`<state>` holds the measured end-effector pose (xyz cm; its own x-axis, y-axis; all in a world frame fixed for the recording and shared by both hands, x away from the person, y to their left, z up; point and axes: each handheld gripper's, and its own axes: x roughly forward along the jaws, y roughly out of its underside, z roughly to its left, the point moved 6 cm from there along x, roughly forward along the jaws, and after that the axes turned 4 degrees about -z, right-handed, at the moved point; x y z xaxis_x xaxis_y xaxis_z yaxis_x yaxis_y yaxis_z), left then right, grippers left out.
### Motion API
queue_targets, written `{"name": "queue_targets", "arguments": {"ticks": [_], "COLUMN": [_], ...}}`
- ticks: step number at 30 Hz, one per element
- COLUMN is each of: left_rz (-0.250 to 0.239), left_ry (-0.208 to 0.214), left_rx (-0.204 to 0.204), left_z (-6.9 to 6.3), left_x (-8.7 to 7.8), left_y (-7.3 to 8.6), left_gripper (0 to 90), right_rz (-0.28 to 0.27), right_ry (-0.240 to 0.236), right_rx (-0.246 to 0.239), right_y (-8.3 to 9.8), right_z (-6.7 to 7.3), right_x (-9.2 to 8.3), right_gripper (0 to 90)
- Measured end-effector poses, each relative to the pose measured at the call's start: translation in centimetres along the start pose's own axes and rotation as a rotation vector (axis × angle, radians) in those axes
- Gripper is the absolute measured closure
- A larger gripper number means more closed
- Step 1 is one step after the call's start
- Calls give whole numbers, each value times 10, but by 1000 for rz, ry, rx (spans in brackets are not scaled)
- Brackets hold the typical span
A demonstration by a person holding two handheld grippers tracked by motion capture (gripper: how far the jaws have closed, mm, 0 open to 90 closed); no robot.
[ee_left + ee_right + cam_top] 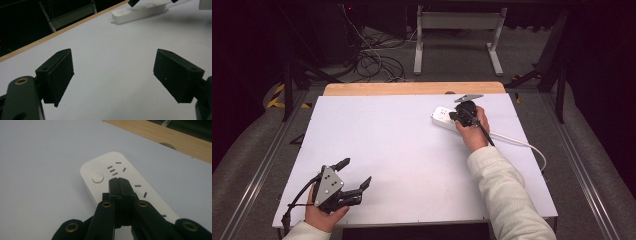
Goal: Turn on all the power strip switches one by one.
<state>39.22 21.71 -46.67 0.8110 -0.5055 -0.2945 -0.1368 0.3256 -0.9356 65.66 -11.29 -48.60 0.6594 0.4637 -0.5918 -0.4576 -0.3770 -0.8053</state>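
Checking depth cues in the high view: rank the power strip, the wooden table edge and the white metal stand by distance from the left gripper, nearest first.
From the left gripper, near-left on the table:
1. Power strip, far right on the table, under the right gripper.
2. Wooden table edge, along the far side.
3. White metal stand, on the floor beyond.

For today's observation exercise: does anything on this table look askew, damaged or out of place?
Nothing stands out. The white power strip lies flat on the table, slightly angled to its edges, intact, its cable trailing off the right side. The right gripper is shut above it; the left gripper is open over bare table.
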Motion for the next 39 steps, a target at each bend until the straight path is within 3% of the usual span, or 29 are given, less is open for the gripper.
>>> {"name": "queue_targets", "arguments": {"ticks": [13, 39], "left_rz": [0, -2], "left_ry": [-1, -3], "left_rx": [1, 7], "left_z": [0, 0], "left_x": [0, 0], "left_y": [0, 0], "left_gripper": [168, 168], "right_rz": [32, 11], "right_ry": [10, 12], "right_rx": [-2, 60], "right_y": [5, 10], "right_z": [-1, -1], "right_x": [5, 8], "right_gripper": [900, 900]}}
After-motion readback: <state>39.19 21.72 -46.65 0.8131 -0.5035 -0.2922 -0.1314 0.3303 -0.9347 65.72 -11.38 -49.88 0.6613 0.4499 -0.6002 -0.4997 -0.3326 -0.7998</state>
